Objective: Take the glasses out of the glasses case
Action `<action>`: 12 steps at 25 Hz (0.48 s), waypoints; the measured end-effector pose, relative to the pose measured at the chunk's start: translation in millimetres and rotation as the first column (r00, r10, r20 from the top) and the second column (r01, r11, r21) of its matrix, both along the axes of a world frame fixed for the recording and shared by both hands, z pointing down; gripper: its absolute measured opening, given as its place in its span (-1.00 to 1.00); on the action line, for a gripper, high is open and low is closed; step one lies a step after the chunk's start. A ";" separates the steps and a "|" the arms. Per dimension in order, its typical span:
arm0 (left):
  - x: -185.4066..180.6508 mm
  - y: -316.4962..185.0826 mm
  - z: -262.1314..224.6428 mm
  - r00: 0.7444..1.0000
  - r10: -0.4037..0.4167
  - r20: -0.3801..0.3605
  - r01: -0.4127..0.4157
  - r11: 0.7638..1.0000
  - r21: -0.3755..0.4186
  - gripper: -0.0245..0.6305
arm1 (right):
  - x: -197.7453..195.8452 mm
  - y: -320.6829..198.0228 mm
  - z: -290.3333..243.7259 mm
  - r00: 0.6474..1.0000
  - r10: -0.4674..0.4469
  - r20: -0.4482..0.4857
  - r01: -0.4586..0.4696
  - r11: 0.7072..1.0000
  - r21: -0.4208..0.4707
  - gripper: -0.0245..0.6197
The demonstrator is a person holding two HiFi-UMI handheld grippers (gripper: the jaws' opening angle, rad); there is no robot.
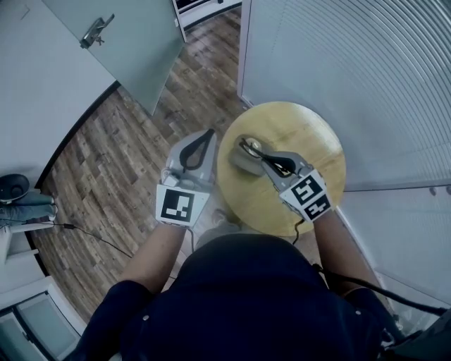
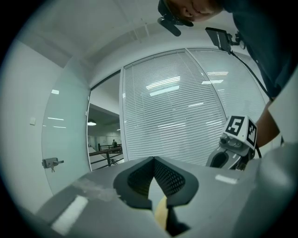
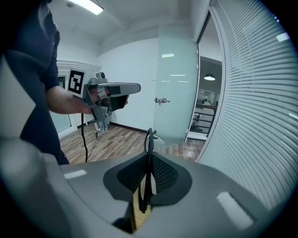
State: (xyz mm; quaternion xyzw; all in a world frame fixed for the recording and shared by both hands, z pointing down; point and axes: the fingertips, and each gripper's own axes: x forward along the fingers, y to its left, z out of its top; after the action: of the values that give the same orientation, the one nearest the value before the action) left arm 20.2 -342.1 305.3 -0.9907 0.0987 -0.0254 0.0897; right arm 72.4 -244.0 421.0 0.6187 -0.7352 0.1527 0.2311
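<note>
Office, modern fit-out. Glazed partition with horizontal blinds (image 1: 352, 70) at 1 to 3 o'clock. Frosted glass door (image 1: 120, 56) with lever handle (image 1: 95, 32) at 11 o'clock. Wood-plank floor (image 1: 134, 162). Small round wooden bench (image 1: 320, 134) near centre. Ceiling strip light (image 3: 88, 5). Corridor railing (image 2: 106, 149) beyond open doorway.

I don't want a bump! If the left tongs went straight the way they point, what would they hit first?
Probably the slatted blinds; nothing nearer shows ahead of the left tongs, though depth is unclear.
</note>
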 end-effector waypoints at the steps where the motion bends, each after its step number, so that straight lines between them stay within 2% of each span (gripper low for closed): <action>1: 0.4 3.1 -2.6 1.000 0.003 -0.002 -0.003 1.000 0.008 -0.91 | -0.2 2.0 -2.9 1.000 0.001 0.000 -0.001 1.000 0.009 -0.81; 6: 7.6 9.7 -15.2 1.000 0.006 -0.013 -0.005 1.000 0.020 -0.91 | 9.6 11.7 -11.2 1.000 0.009 -0.002 -0.009 1.000 0.010 -0.81; 12: 10.2 21.1 -28.8 0.999 0.022 -0.031 -0.021 0.999 0.046 -0.91 | 12.8 18.9 -34.8 1.000 0.024 -0.014 -0.023 0.998 0.062 -0.81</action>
State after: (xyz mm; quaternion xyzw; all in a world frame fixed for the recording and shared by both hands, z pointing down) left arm 30.4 -321.0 276.6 -0.9897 0.0900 -0.0065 0.1111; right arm 85.2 -225.1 386.1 0.6354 -0.7304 0.1279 0.2154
